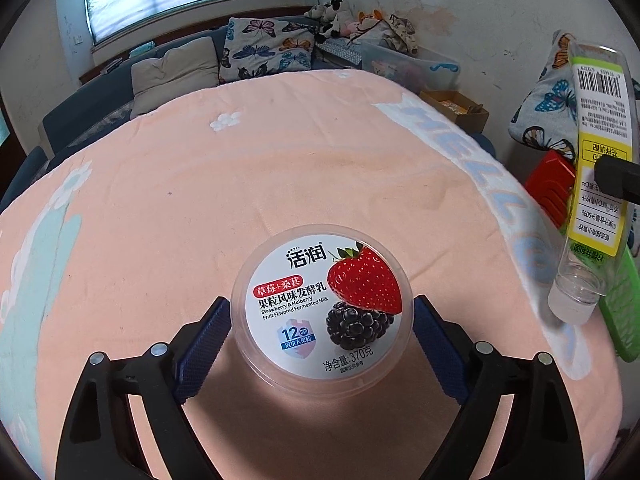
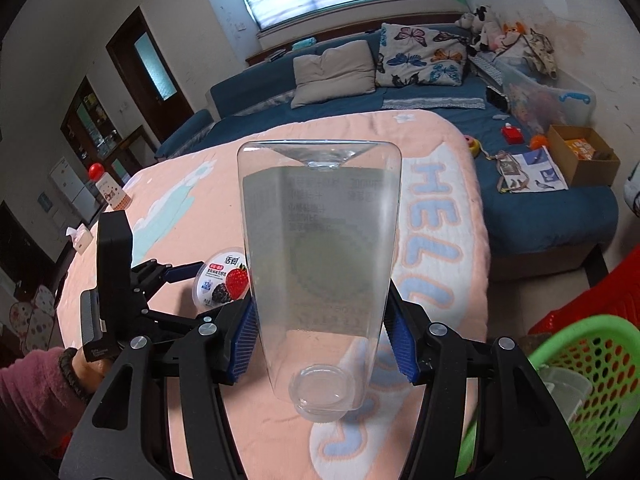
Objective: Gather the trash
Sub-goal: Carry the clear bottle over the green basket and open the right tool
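Carrying the empty clear bottle [image 2: 320,264] neck-down, your right gripper [image 2: 322,344] has its blue pads pressed on both sides of the bottle's lower body. The green basket [image 2: 592,364] sits just to the right of the bottle, at the edge of the pink blanket [image 2: 440,240], with a red basket [image 2: 596,292] behind it. Keep the squeeze steady until the bottle hangs over the green basket's mouth, and lower it before you let go, since a light, slick bottle could bounce out.

To the left of the bottle, the yogurt tub [image 1: 322,306] stands upright on the blanket, lid up. Your left gripper [image 1: 322,334] straddles it with jaws wide; the pads stand close beside the tub's wall, and it is not clear that they press it yet. Judge this the next pickup: centre the tub between the pads, below the lid's rim, then close gently so the thin wall does not buckle.
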Action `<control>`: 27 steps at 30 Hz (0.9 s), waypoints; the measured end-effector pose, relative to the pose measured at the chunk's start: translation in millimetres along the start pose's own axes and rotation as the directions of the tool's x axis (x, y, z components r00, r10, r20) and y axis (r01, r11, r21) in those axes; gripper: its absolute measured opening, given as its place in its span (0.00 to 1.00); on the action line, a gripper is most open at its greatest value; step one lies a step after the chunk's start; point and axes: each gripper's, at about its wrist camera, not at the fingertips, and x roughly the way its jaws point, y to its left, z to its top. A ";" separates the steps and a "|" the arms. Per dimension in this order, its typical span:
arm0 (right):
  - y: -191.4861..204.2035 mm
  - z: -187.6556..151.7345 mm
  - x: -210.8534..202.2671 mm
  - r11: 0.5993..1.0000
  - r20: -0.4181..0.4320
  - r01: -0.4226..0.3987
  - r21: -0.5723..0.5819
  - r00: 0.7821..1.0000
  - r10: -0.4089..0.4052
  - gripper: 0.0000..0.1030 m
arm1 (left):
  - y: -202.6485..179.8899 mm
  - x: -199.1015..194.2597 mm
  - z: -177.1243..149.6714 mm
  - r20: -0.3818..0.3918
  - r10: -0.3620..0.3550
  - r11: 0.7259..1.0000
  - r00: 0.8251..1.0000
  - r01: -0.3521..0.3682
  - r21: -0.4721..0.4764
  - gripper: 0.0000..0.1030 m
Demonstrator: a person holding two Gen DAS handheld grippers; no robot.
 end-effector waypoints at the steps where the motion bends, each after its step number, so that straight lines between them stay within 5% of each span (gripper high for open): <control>1: -0.1 -1.8 -4.8 1.000 0.005 0.002 0.004 1.000 -0.002 0.55 | -2.0 -3.7 -1.2 0.005 -0.003 1.000 1.000 0.003 0.005 0.84; 12: -3.8 -22.3 -50.7 0.999 0.050 0.039 0.021 0.998 -0.040 0.55 | -23.8 -48.3 -9.5 0.057 -0.051 0.999 0.997 0.050 0.018 0.84; 19: -28.2 -38.7 -98.2 0.990 0.080 0.134 0.051 0.987 -0.137 0.55 | -56.4 -85.0 -11.4 0.108 -0.102 0.993 0.989 0.095 0.068 0.84; 27: -74.9 -71.0 -141.0 0.933 0.051 0.351 0.082 0.933 -0.356 0.55 | -111.1 -109.5 -6.7 0.147 -0.187 0.975 0.971 0.165 0.146 0.84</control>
